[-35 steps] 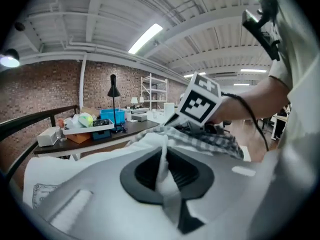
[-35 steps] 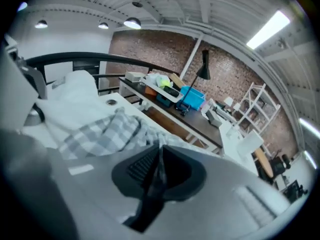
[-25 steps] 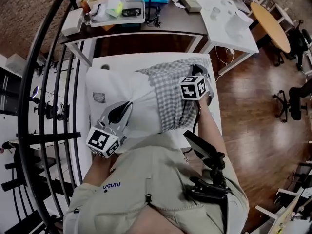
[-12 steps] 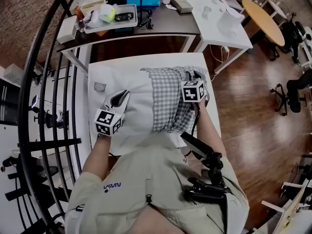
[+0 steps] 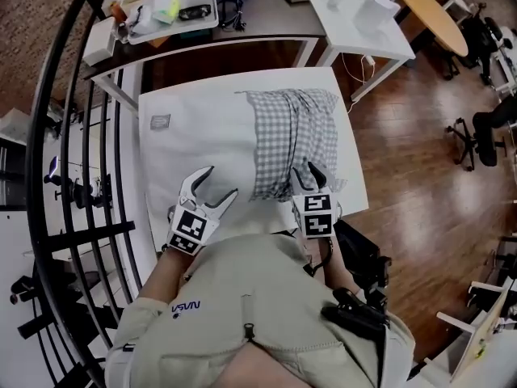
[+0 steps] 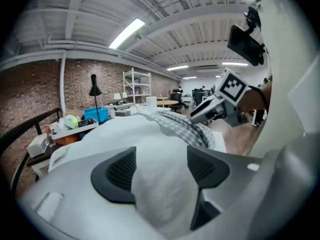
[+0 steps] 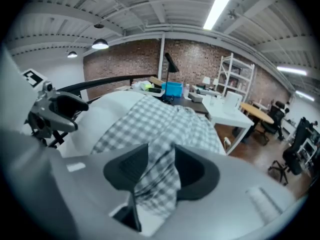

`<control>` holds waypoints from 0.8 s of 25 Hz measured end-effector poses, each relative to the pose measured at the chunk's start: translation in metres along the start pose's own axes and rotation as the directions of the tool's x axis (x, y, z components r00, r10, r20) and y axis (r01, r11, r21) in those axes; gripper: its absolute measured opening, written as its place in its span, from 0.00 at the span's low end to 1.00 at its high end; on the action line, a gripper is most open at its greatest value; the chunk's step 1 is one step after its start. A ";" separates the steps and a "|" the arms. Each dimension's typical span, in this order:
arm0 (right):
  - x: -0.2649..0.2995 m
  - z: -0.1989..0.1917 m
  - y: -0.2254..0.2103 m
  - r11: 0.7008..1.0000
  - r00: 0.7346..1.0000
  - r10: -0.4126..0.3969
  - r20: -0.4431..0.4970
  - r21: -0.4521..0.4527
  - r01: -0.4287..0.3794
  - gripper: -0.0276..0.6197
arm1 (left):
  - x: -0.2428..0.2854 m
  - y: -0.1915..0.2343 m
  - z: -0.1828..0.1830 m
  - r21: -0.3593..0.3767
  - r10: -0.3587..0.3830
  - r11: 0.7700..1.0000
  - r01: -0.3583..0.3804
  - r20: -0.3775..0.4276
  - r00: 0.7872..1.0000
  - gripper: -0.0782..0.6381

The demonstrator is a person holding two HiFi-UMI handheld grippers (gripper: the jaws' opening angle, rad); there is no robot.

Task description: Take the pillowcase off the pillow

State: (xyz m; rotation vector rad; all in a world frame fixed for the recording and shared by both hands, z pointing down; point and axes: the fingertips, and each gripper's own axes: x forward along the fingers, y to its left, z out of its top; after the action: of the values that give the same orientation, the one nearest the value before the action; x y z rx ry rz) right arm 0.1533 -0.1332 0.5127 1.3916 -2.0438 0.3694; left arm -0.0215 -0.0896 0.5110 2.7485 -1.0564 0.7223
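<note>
head view: the left gripper (image 5: 220, 183) has its jaws spread in a wide v, opening, with the near edge of the white pillow (image 5: 202, 136) just ahead of their tips. the right gripper (image 5: 305, 170) has its jaws narrower, also opening, their tips at the near hem of the checked pillowcase (image 5: 291, 132), which covers only the end of the pillow on that gripper's side; the bare white part lies ahead of the left jaws. the pillow lies on a white table (image 5: 355, 199), and beyond it, far past both jaws, stands a dark desk (image 5: 266, 29). left gripper view: the left gripper (image 6: 160, 169) is released, a soft bulge of the pillow (image 6: 125, 134) rising in the gap between the two dark pads; further ahead and to the right of the jaws lies the pillowcase (image 6: 180, 126), with the right gripper (image 6: 215, 106) at its far side. right gripper view: the right gripper (image 7: 160, 171) is letting go, a fold of the pillowcase (image 7: 160, 119) standing between its pads and spreading ahead of them, the left gripper (image 7: 50, 111) off to the left of the jaws.
</note>
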 end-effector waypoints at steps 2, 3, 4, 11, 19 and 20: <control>-0.004 -0.021 0.023 0.999 0.998 0.049 -0.048 0.003 -0.049 0.33 | 0.017 -0.014 -0.022 0.020 -0.036 0.999 0.038 -0.065 0.997 0.58; -0.002 -0.032 0.035 0.997 0.994 0.073 -0.079 0.003 -0.073 0.35 | 0.026 -0.015 -0.035 0.031 -0.032 0.999 0.035 -0.095 0.995 0.60; 0.002 -0.044 0.045 0.996 0.989 0.092 -0.112 0.002 -0.092 0.37 | 0.034 -0.013 -0.045 0.047 -0.015 0.999 0.021 -0.121 0.993 0.60; 0.043 -0.066 0.058 0.967 0.987 -0.050 -0.151 -0.255 0.010 0.28 | 0.037 0.000 -0.033 0.055 0.021 0.998 -0.016 -0.085 0.996 0.22; 0.012 -0.006 -0.015 0.870 0.958 -0.283 0.044 -0.409 0.276 0.13 | 0.008 0.049 0.050 -0.029 0.077 0.997 -0.074 0.103 0.992 0.14; 0.010 -0.003 -0.029 0.857 0.949 -0.312 0.051 -0.416 0.304 0.13 | 0.005 0.053 0.054 -0.047 0.077 0.996 -0.072 0.115 0.990 0.14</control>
State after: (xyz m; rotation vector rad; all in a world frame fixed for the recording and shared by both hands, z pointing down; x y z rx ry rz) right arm 0.1785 -0.1504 0.5181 1.3973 -1.7099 -0.1901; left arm -0.0319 -0.1471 0.4629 2.7572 -1.1881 0.5461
